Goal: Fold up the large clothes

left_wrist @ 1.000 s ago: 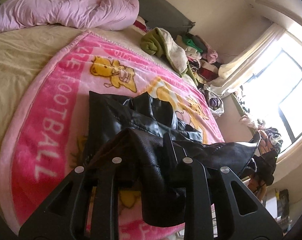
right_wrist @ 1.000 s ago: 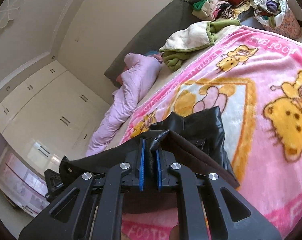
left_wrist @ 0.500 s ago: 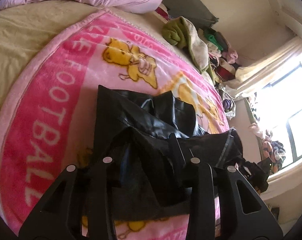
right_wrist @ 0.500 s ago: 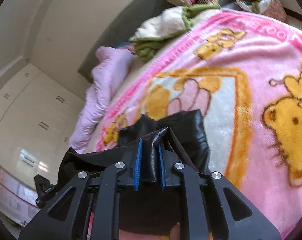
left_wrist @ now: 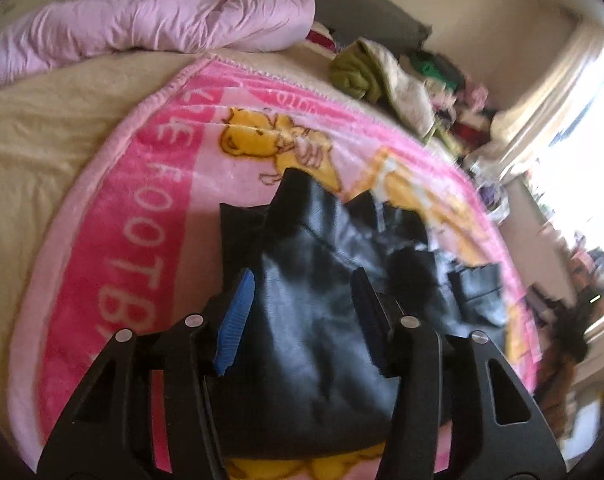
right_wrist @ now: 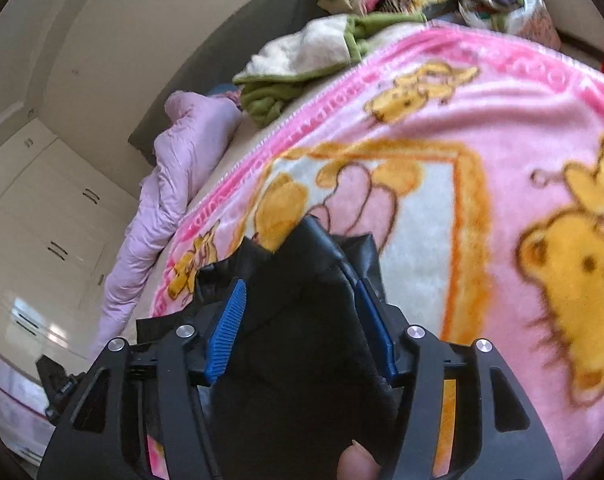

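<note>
Black jacket [left_wrist: 313,304] lies pointing away from the open tongs [left_wrist: 302,312].

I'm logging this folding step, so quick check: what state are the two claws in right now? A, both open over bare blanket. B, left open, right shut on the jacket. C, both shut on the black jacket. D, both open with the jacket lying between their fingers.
D: the left claw and right claw each show their blue pads spread wide apart, with the black jacket lying loose on the pink blanket between them.
</note>
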A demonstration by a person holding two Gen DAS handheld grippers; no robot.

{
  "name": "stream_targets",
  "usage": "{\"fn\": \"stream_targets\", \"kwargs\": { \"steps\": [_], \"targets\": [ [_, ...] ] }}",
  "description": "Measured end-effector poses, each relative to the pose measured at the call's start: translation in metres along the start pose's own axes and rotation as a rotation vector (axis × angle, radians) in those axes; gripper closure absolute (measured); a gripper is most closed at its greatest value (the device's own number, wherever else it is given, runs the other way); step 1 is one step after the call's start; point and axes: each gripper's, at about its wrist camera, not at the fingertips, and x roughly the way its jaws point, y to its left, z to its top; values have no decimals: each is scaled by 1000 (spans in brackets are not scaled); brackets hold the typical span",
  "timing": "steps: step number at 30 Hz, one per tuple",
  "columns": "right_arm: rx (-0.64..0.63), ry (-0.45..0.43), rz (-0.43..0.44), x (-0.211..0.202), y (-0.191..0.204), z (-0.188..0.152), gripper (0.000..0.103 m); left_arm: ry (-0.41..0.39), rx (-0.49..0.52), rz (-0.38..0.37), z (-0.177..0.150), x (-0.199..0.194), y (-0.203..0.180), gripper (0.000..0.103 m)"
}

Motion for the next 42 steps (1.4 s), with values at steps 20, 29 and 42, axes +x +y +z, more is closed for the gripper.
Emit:
{"fn": "stream_targets", "kwargs": {
  "steps": [20,29,42],
  "targets": [
    [-465,-11,-202,44,37,-15,95,-112,179,61,11,16,-22,101],
    [-310,-101,-118,48,44,28,95,-112,135,100,38,37,-19,101],
    [-242,-11,-251,113,14,12,92,-57,121,155,31,80,-2,98]
  ]
}}
